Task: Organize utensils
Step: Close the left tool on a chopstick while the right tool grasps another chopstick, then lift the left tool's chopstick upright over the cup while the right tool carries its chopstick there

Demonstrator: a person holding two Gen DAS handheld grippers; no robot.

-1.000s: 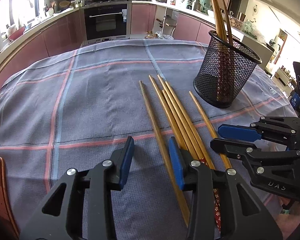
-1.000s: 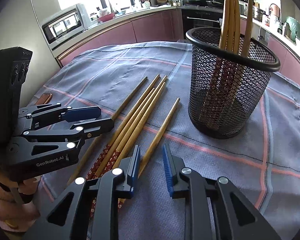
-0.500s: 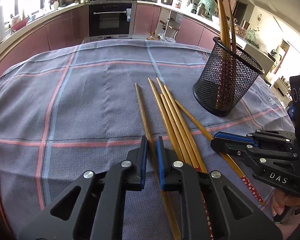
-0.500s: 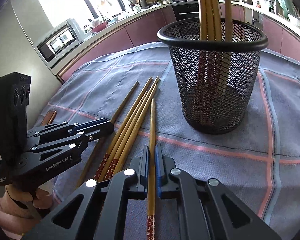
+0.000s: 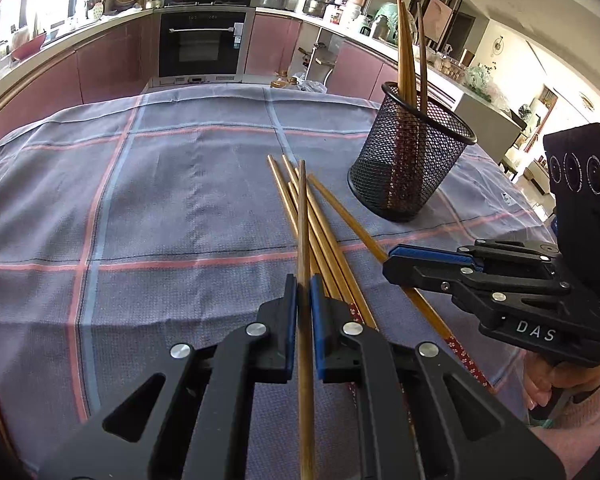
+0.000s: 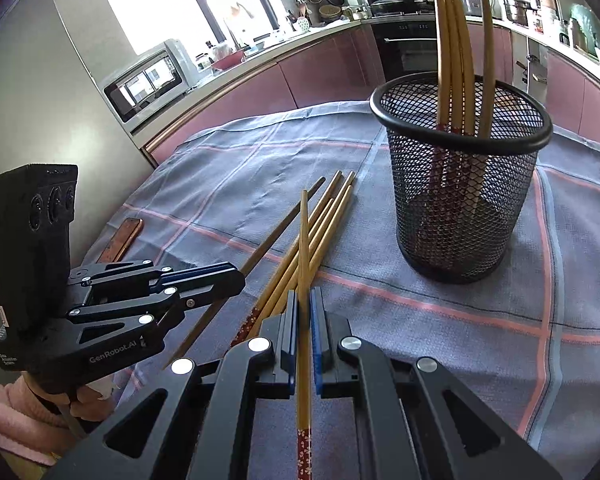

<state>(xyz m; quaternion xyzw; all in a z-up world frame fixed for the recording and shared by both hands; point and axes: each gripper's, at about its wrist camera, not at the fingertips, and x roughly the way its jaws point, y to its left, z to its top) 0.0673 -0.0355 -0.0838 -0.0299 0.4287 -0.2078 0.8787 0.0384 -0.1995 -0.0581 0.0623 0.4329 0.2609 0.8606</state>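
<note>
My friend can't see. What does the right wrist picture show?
The right gripper pinches one wooden chopstick above four more chopsticks lying on a checked tablecloth. A black mesh cup nearby holds others upright, and the left gripper grips another.

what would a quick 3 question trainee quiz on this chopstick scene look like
1. True or false: the left tool is shut on a chopstick.
2. The mesh holder stands: A upright, B tipped over, C upside down?
3. What does the right tool grip?

Key: 1 true. 2 A. 3 a chopstick.
</note>
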